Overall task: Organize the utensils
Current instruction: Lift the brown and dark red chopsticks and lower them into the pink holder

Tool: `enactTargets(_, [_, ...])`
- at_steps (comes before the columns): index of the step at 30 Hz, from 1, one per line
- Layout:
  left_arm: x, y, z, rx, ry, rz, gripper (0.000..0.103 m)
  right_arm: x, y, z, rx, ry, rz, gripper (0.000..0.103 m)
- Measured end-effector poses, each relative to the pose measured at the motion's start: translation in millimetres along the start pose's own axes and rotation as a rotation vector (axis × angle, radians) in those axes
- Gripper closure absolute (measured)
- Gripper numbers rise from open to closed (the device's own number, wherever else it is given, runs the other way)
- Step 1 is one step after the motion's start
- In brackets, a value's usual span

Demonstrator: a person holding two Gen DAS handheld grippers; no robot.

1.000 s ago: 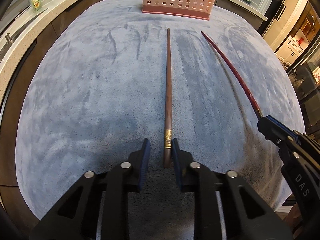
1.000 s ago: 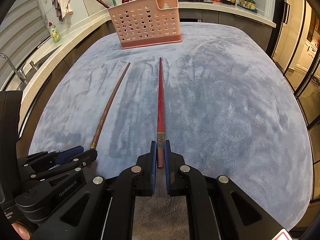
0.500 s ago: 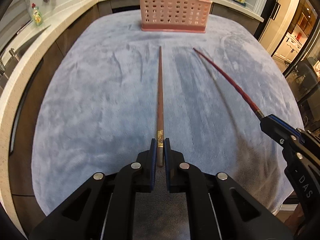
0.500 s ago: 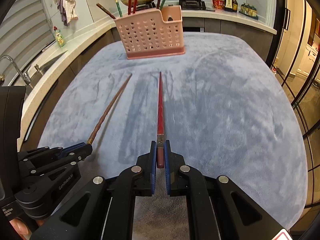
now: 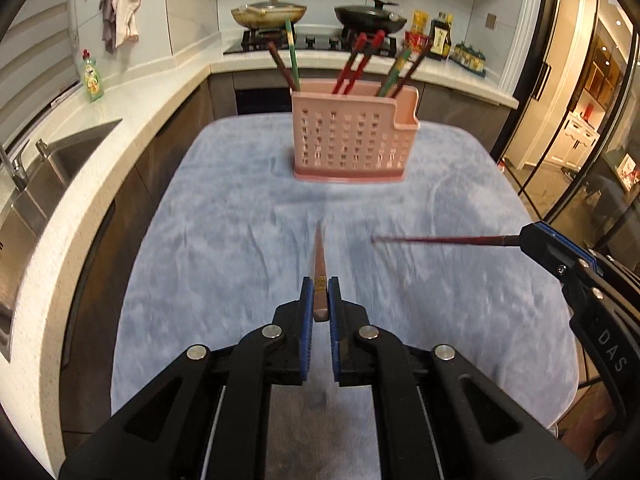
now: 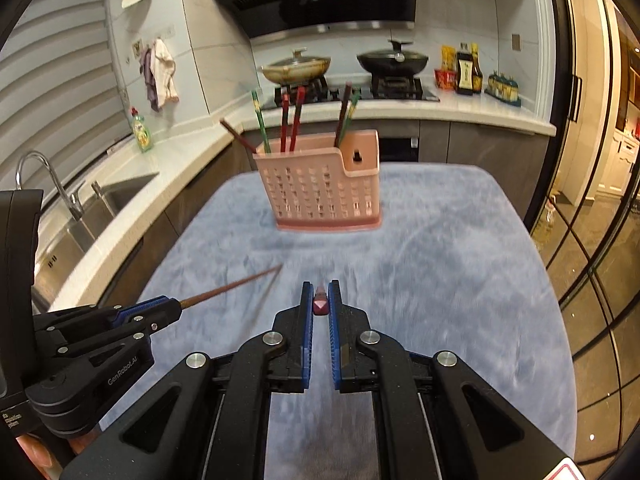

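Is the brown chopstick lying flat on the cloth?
No: the left gripper holds the brown chopstick by its end, lifted off the cloth.

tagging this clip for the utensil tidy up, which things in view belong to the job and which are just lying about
Part of the job:
- brown chopstick, clamped in the left gripper
- red chopstick, clamped in the right gripper
- pink holder with chopsticks already standing in it

Just lying about:
- dish soap bottle
- lidded pan and black wok
- sauce bottles
- hanging cloths
- sink
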State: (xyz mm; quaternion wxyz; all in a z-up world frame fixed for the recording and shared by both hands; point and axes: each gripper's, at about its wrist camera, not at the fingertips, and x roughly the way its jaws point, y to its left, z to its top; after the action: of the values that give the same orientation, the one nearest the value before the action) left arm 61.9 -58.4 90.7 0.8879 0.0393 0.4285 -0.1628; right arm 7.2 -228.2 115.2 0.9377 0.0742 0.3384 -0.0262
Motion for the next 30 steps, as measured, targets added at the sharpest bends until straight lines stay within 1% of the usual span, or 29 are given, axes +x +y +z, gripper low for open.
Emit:
enactTargets(3, [-5,2,21,-0.01,-0.027,-0.007,0.096,1,1,20,-0.003,-0.034,0.007,0.096])
enactTargets(11, [-19,12,78,-0.038,-0.108,-0.016,0.096,5,-3,61,0.017,-0.084,0.023,0.096])
enactTargets(14, [-25,16,100,-0.051,-0.132,-0.037,0.096,3,-2,73,0.021,-0.105,0.031,0.096])
enactTargets(20, [-46,19,141,-0.066,-0.197,-0.067,0.096,-8,2,111,0.018,-0.178,0.046,0.096])
enactTargets(26, [-73,22,193,-0.078,-0.302,-0.044,0.096,-23,2,169,0.026,-0.294,0.052,0.096])
enactTargets(30, [-84,25,222,-0.092,-0.372,-0.027,0.096,-16,1,209,0.035,-0.332,0.041,0.096])
